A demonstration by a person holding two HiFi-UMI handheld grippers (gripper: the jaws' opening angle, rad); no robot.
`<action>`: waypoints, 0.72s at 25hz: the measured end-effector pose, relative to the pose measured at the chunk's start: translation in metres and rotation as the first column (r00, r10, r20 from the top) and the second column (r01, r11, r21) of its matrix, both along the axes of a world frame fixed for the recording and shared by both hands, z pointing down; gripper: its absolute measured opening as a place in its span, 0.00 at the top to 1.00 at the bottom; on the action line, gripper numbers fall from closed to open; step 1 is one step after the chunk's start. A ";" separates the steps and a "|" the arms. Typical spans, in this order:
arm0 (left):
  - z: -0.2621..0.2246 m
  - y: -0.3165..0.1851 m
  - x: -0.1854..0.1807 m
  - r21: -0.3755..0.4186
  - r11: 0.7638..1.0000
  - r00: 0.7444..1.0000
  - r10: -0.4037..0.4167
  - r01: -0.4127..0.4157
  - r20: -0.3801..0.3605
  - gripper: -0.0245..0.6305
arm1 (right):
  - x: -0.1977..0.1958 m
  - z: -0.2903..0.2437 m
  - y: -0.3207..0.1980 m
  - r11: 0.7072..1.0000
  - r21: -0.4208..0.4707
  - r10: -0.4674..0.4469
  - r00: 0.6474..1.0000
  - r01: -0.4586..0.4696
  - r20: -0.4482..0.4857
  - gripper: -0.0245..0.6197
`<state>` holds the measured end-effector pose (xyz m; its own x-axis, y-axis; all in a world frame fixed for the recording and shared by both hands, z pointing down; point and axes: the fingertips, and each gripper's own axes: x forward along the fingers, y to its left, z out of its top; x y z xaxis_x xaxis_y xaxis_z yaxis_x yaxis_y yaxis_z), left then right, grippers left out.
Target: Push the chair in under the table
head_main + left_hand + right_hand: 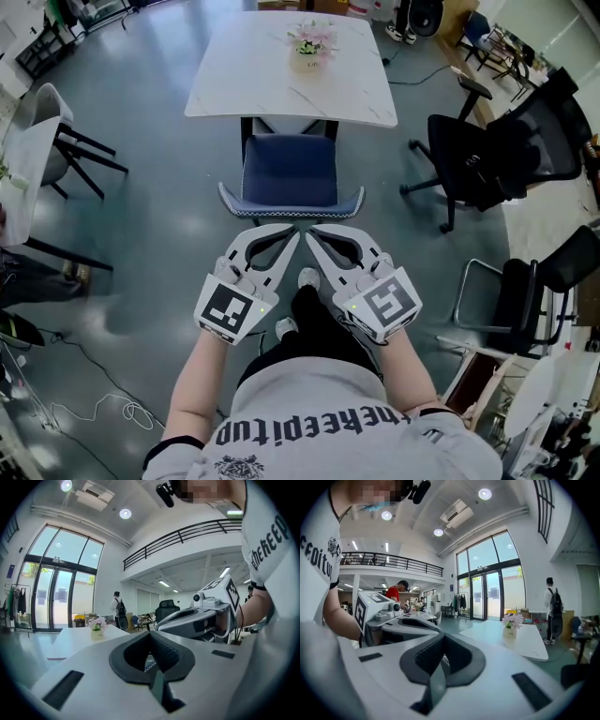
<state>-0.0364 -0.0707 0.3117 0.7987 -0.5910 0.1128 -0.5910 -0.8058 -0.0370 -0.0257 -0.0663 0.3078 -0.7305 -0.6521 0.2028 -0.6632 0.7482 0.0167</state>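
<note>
A chair with a blue seat (289, 171) stands at the near edge of the white marble table (253, 84), its seat partly under the top. Its curved backrest (291, 210) faces me. My left gripper (294, 233) and right gripper (311, 233) are side by side, tips almost meeting, just on my side of the backrest. Both are shut with nothing between the jaws. In the left gripper view the shut jaws meet at the left gripper (150, 635), with the right gripper (199, 616) beside it. The right gripper view shows the right gripper (443, 638) shut too.
A small flower pot (312, 43) sits on the table. Black office chairs (492, 155) stand at the right, another chair (56, 141) at the left. Cables (94, 403) lie on the floor near my left. A person with a backpack (553, 606) stands beyond the table.
</note>
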 end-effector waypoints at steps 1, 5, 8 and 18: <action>-0.002 0.001 -0.001 0.000 1.000 1.000 0.001 -0.001 -0.006 0.94 | -0.001 -0.002 0.001 1.000 0.000 -0.003 1.000 0.003 0.012 0.95; -0.005 0.005 -0.003 0.005 1.000 1.000 -0.006 0.006 -0.018 0.94 | -0.001 -0.005 0.005 1.000 -0.008 -0.002 0.999 0.002 0.043 0.95; -0.009 0.006 -0.005 0.005 1.000 0.999 -0.010 0.010 -0.033 0.94 | -0.002 -0.007 0.005 1.000 -0.001 -0.002 0.999 0.002 0.044 0.95; -0.020 0.016 -0.006 0.032 0.999 0.999 -0.006 0.007 -0.041 0.94 | -0.003 -0.015 0.012 1.000 0.014 0.001 0.998 -0.002 0.062 0.95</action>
<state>-0.0420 -0.0548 0.2912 0.7985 -0.5989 0.0611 -0.5976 -0.8008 -0.0385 -0.0284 -0.0544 0.2925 -0.7406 -0.6554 0.1482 -0.6643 0.7474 -0.0144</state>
